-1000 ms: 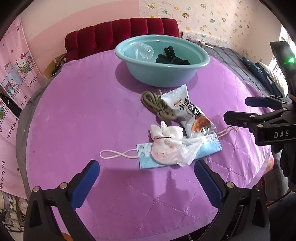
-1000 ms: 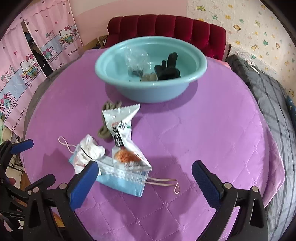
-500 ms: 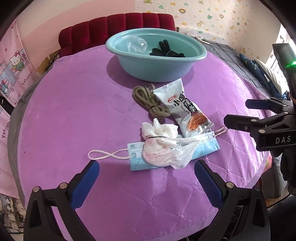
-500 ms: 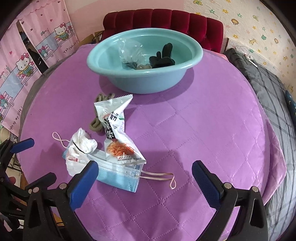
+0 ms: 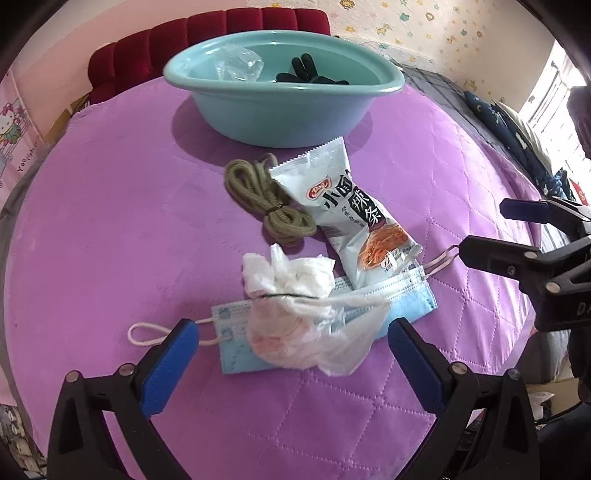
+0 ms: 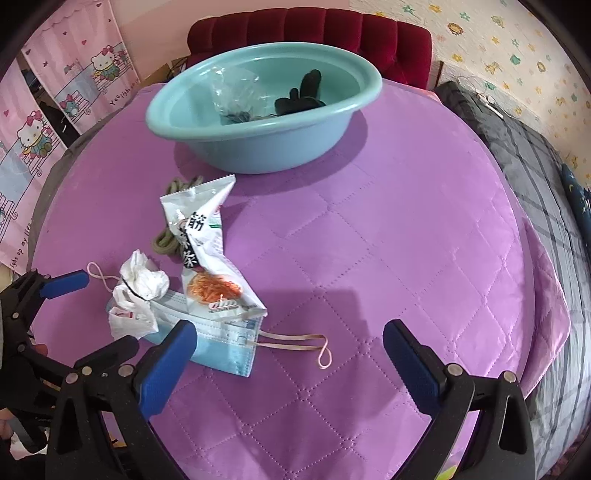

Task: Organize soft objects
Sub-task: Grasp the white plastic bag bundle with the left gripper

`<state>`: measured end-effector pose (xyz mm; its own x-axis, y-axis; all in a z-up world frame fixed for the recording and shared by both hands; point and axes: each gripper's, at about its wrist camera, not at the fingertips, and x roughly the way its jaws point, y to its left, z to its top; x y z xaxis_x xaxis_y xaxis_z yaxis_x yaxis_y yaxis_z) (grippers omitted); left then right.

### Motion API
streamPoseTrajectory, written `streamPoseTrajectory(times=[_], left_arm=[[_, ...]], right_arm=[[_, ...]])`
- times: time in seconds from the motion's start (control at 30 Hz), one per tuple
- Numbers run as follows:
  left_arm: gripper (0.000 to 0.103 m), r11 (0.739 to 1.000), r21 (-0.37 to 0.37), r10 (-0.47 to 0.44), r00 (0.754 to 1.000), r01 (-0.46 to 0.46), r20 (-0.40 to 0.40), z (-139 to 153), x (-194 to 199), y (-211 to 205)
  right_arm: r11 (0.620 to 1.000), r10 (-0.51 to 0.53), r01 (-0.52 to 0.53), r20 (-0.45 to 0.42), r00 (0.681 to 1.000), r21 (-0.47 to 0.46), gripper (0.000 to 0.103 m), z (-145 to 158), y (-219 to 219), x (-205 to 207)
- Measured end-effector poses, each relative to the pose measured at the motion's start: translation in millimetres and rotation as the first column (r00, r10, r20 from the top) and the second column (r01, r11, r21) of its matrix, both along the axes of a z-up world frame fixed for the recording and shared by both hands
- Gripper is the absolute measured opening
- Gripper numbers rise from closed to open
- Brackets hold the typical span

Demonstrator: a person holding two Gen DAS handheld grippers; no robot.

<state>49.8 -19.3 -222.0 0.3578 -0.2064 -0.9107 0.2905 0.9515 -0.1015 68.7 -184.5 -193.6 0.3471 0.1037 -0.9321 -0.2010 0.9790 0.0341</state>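
Purple quilted cloth covers the round tabletop (image 5: 110, 221), with a red tufted headboard (image 6: 332, 33) behind. Left gripper (image 5: 291, 354) hangs with blue-padded fingers (image 5: 166, 365) spread wide, empty, straddling a crumpled white plastic bag (image 5: 306, 332) that lies on a light-blue surgical mask (image 5: 406, 299). Right gripper (image 6: 288, 354) is likewise wide apart and holds nothing. A white snack packet (image 5: 351, 221) overlaps the mask, beside a coiled olive cord (image 5: 266, 206). A teal plastic basin (image 6: 266, 144) beyond holds black gloves (image 6: 299, 99) and a clear bag (image 6: 232, 88).
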Motion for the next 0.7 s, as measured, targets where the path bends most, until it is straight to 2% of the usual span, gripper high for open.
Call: streamPoseTrajectory(times=[0.2,0.27,0.33,0.4,0.43,0.6,0.7], left_arm=[[0.103,1.0,-0.002,-0.018,0.999,0.018,-0.037,-10,18,-10],[0.099,1.0,-0.001,-0.021,0.999,0.021,-0.046,-11,23,-12],[0.081,1.0,0.006,-0.023,0.998,0.024,-0.055,-14,26,-14],[0.069,0.999,0.022,-0.03,0.997,0.031,-0.067,-17,27,-13],[0.057,0.999,0.023,-0.03,0.997,0.032,-0.071,-18,28,-13],[0.043,0.999,0.024,-0.026,0.998,0.027,-0.065,-17,27,-9],[0.035,1.0,-0.016,-0.005,0.998,0.004,-0.064,-13,26,-2]], right_arm=[[1.0,-0.019,0.019,-0.013,1.0,-0.002,0.103,-6,-6,4],[1.0,-0.023,0.023,-0.017,1.0,-0.004,0.103,-7,-7,5],[1.0,-0.026,0.026,-0.019,0.999,-0.003,0.103,-9,-8,6],[1.0,-0.03,0.03,-0.021,0.999,-0.004,0.103,-10,-8,8],[1.0,-0.031,0.031,-0.022,0.999,-0.003,0.103,-11,-9,9],[1.0,-0.027,0.027,-0.023,0.999,-0.003,0.103,-12,-9,12],[1.0,-0.02,0.02,-0.025,0.999,-0.001,0.103,-12,-8,12]])
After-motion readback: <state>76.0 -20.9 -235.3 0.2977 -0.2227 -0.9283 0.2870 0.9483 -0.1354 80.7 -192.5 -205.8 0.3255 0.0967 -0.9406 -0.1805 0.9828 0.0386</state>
